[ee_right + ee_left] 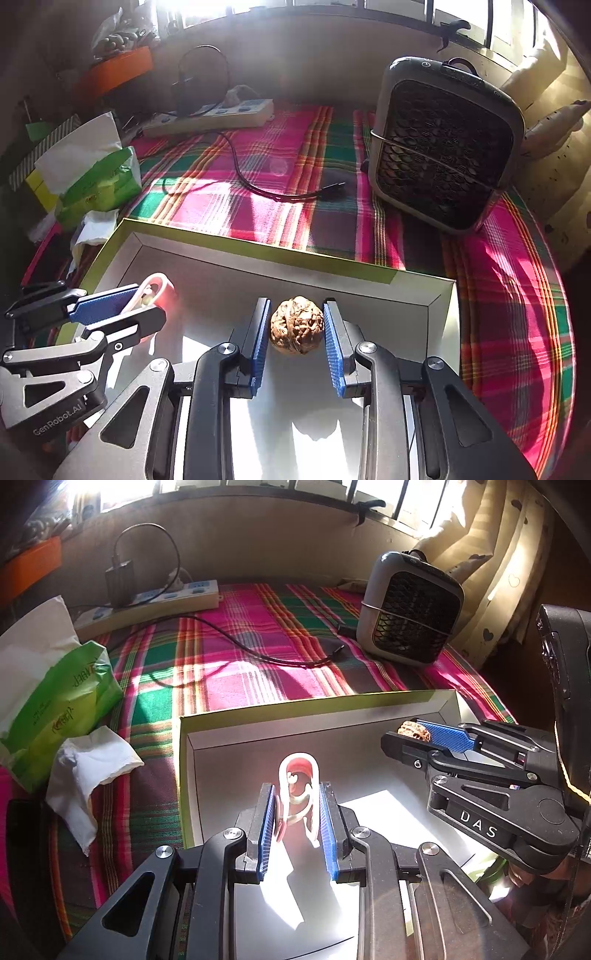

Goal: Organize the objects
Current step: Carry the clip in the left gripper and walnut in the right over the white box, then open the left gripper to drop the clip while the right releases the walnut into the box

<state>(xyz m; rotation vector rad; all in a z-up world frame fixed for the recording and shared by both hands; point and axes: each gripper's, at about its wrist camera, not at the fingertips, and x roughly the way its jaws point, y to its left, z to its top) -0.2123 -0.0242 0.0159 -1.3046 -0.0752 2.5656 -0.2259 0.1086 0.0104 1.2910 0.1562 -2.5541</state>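
We hold a walnut (297, 325) in the right gripper (297, 325), pinched across its hard, light shell; the left gripper (297, 805) clamps a springy plastic clip (297, 786) by its flat sides, over the box (317, 701).

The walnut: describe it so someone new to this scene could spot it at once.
Start at the shallow white box with a yellow-green rim on the plaid cloth. Above its floor, the right hand-held gripper clamps the walnut between blue pads. It is brown, round and wrinkled, unlike the smooth pink-and-white clip in the left hand-held gripper.
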